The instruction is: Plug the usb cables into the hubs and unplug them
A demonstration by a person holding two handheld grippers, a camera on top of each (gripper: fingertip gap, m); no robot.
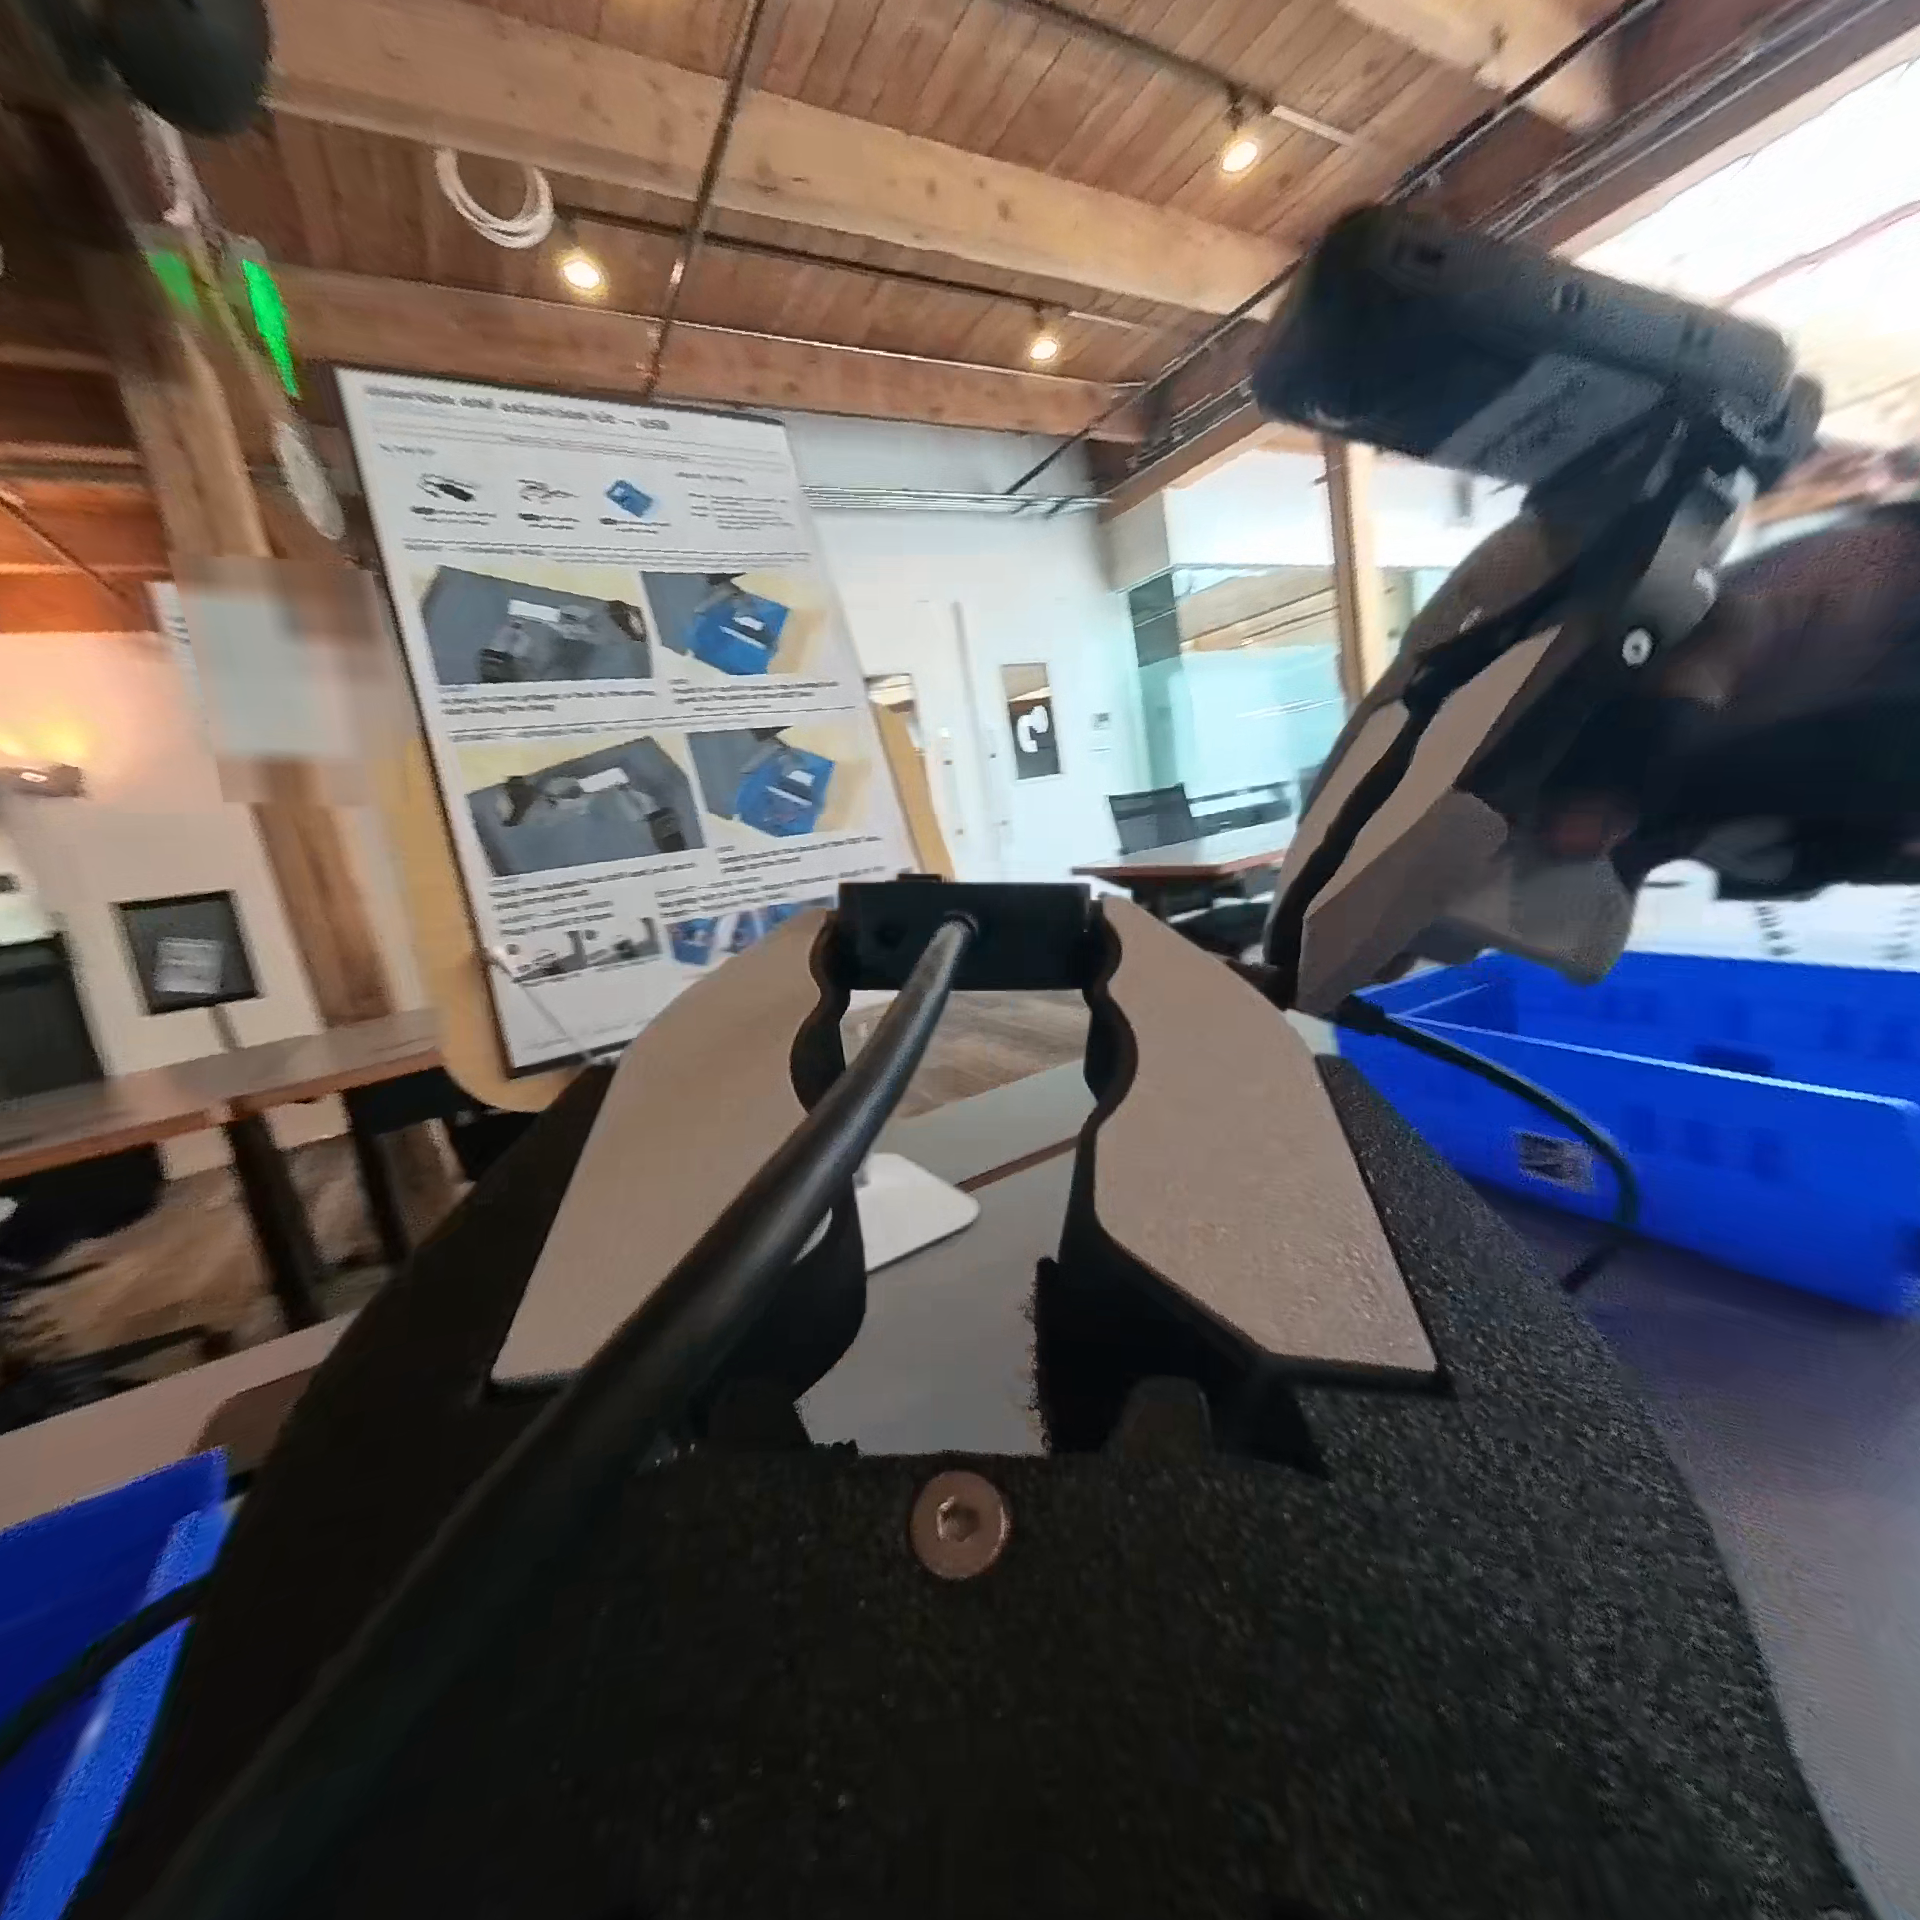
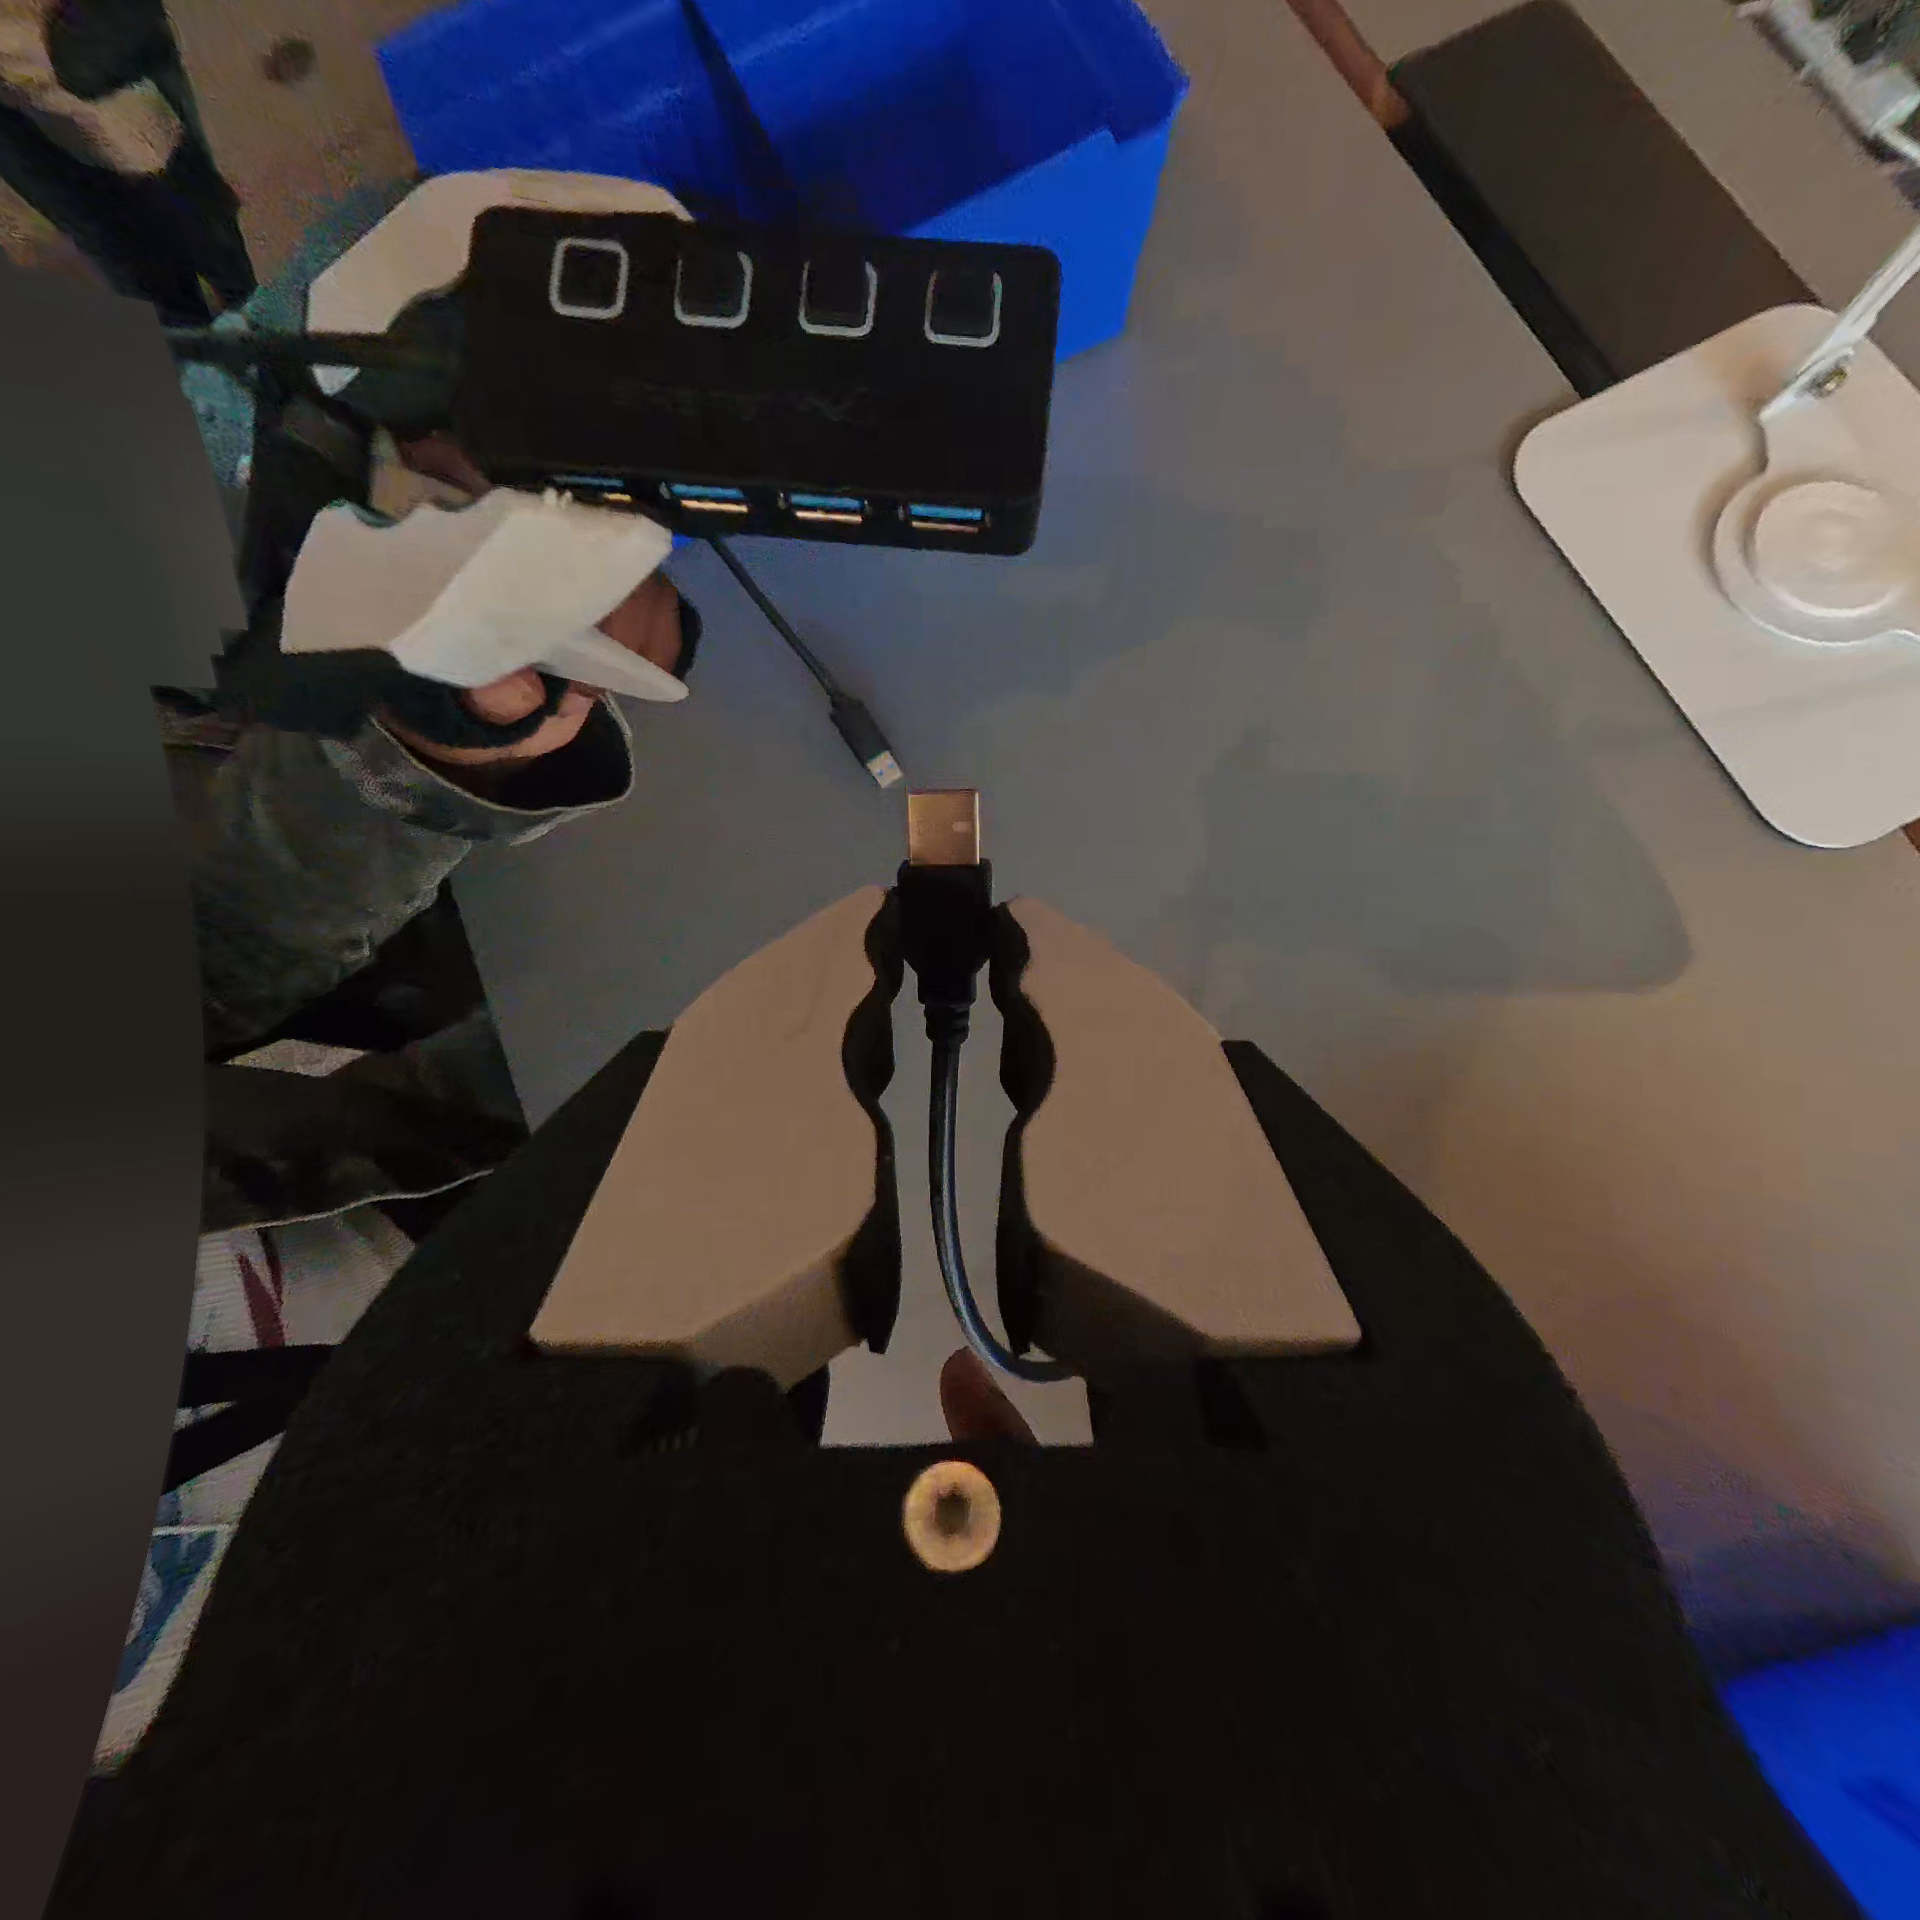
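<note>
My left gripper (image 1: 968, 935) is shut on the end of a black USB hub (image 1: 1029, 951), whose cable (image 1: 790, 1174) runs back toward the camera. In the right wrist view the hub (image 2: 758, 395) is held in the air at upper left, showing several buttons and blue ports (image 2: 831, 509). Its own cable plug (image 2: 873, 748) hangs below it. My right gripper (image 2: 945, 914) is shut on a black USB cable, its metal plug (image 2: 943, 828) pointing forward, below the hub and apart from it. The right gripper also shows in the left wrist view (image 1: 1309, 956).
A grey table (image 2: 1299, 748) lies below. A blue bin (image 2: 790, 114) stands behind the hub, and more blue bins sit at right (image 1: 1662, 1132) and lower left (image 1: 83, 1621). A white stand base (image 2: 1683, 582) holds an instruction board (image 1: 623, 675).
</note>
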